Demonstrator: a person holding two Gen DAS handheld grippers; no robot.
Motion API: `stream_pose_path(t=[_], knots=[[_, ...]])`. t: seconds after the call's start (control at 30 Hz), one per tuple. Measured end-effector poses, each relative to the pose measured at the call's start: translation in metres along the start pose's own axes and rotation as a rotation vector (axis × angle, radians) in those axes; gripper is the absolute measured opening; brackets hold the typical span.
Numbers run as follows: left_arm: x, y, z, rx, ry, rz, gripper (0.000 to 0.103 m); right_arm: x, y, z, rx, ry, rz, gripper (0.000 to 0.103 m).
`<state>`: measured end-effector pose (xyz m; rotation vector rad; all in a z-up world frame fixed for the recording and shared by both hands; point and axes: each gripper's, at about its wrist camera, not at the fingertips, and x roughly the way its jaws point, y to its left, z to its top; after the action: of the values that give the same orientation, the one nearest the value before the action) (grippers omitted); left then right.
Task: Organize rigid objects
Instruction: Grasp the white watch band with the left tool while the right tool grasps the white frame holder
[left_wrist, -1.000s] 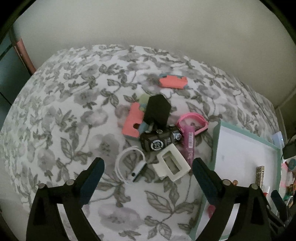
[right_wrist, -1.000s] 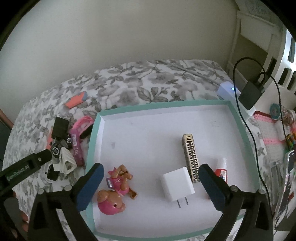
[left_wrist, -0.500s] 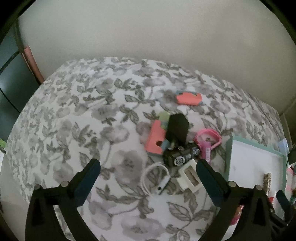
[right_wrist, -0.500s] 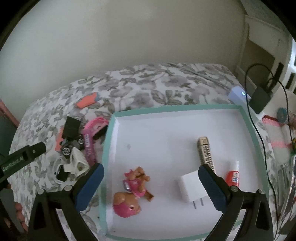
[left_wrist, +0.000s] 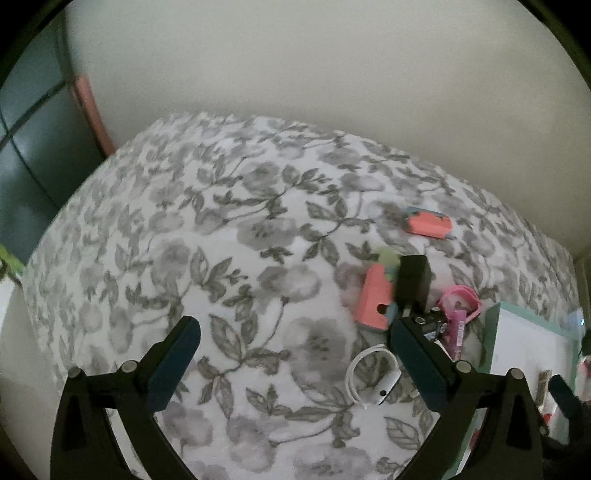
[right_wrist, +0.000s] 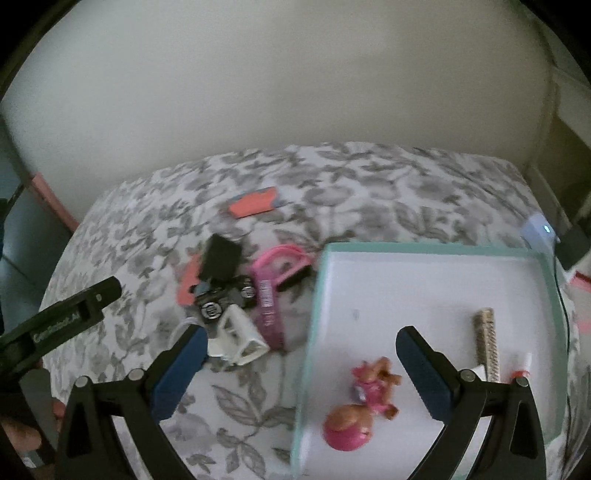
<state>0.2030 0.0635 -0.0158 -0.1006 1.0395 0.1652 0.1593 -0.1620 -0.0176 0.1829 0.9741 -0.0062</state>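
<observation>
A pile of small items lies on the floral bedspread (left_wrist: 229, 258): a black block (right_wrist: 221, 261), a coral foam piece (left_wrist: 373, 297), a black toy camera (right_wrist: 225, 297), a white frame (right_wrist: 240, 338), a pink band (right_wrist: 271, 291) and a white cable loop (left_wrist: 373, 376). A second coral piece (right_wrist: 253, 202) lies apart, farther back. A teal-rimmed white tray (right_wrist: 424, 250) holds a pink toy dog (right_wrist: 364, 402), a gold bar (right_wrist: 487, 345) and a small red-capped bottle (right_wrist: 521, 365). My left gripper (left_wrist: 291, 345) is open and empty, left of the pile. My right gripper (right_wrist: 301, 358) is open and empty, over the tray's left rim.
A wall rises behind the bed. A dark cabinet (left_wrist: 26, 147) stands at the left. A white device with a blue light (right_wrist: 539, 230) and a black plug (right_wrist: 572, 245) sit past the tray's far right corner. The left gripper's arm (right_wrist: 55, 321) shows in the right wrist view.
Both grippers have swung left and drawn back. The pile has slid to the right in the left view; the tray has slid right in the right view. Both stay open; nothing picked up.
</observation>
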Motion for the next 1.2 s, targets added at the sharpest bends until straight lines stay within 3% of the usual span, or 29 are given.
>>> stream_pose_path(t=[0.47,0.77,1.1,1.2], knots=[[0.053,-0.007,-0.014,-0.053,0.205,-0.083,0.103,0.060,0.049,-0.013,-0.186,0.114,0.018,0.101],[0.060,-0.011,-0.016,-0.055,0.239,-0.105,0.103,0.075,0.065,-0.020,-0.283,0.122,0.014,0.092],[0.067,-0.020,-0.019,-0.029,0.277,-0.153,0.103,0.080,0.077,-0.024,-0.339,0.110,0.031,0.058],[0.067,-0.023,-0.020,-0.019,0.279,-0.159,0.103,0.080,0.077,-0.026,-0.341,0.112,0.044,0.058]])
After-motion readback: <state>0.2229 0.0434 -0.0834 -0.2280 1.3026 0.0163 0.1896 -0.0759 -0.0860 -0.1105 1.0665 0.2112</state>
